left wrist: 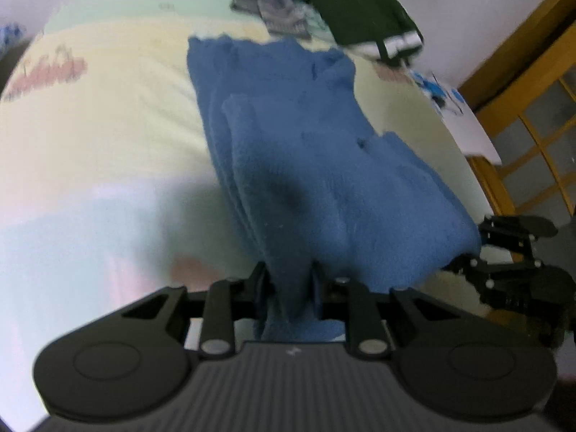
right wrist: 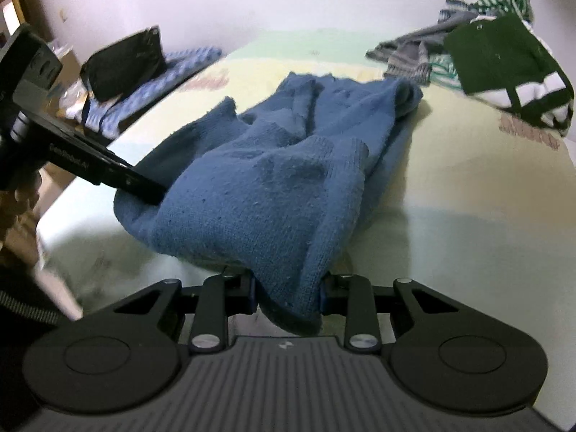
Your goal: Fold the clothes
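Both grippers are clamped on the blue sweater, a nubby, pilled knit bunched into thick soft folds on the bed sheet. In the left wrist view its long axis runs from the tongs at 6 o'clock up toward 12, with a ragged far edge lying flat on the sheet. The left gripper has its jaws narrowed onto a gathered wad of the knit, the cloth filling the gap and spilling below the fingers. At 4 o'clock the right gripper sits at the sweater's other near corner.

From the right wrist view, the right gripper pinches a fatter roll of fabric, jaws partly closed around it, and a ribbed cuff folds over the middle of the heap. The left gripper's finger reaches in from 9 o'clock, its tip at the sweater's edge. The sheet is smooth, pastel-banded cotton. At 1 to 2 o'clock lies a dark green garment beside grey and green striped clothes.
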`<move>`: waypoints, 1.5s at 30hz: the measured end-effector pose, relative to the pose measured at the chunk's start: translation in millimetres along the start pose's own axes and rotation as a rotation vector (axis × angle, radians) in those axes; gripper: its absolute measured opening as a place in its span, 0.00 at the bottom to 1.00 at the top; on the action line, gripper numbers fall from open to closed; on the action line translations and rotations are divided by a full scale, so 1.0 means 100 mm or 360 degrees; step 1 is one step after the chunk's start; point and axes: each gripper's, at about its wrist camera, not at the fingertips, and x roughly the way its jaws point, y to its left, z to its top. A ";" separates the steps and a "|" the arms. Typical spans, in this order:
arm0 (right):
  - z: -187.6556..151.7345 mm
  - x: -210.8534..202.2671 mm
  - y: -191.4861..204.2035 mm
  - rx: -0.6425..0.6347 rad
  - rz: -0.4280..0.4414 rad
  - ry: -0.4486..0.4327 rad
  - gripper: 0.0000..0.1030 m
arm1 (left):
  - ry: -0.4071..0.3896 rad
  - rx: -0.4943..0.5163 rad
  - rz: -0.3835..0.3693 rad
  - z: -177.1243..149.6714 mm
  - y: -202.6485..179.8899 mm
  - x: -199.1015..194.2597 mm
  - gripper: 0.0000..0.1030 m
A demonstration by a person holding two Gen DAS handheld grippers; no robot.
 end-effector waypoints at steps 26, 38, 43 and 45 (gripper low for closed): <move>-0.34 -0.07 0.66 -0.0931 -0.0186 -0.0032 0.71 | -0.0013 0.0900 0.0121 -0.50 -0.47 -0.40 0.66; 0.01 -0.10 0.17 -0.0535 0.0122 0.0171 0.61 | 0.0116 0.0630 0.0111 -0.42 -0.32 -0.17 0.55; 0.40 -0.15 -0.14 -0.0104 0.0306 -0.0030 0.45 | -0.0158 0.0570 0.0072 -0.11 -0.44 -0.56 0.57; 0.48 0.04 -0.17 -0.0079 0.0298 -0.0049 0.32 | -0.0235 0.0478 0.0066 0.07 -0.49 -0.38 0.54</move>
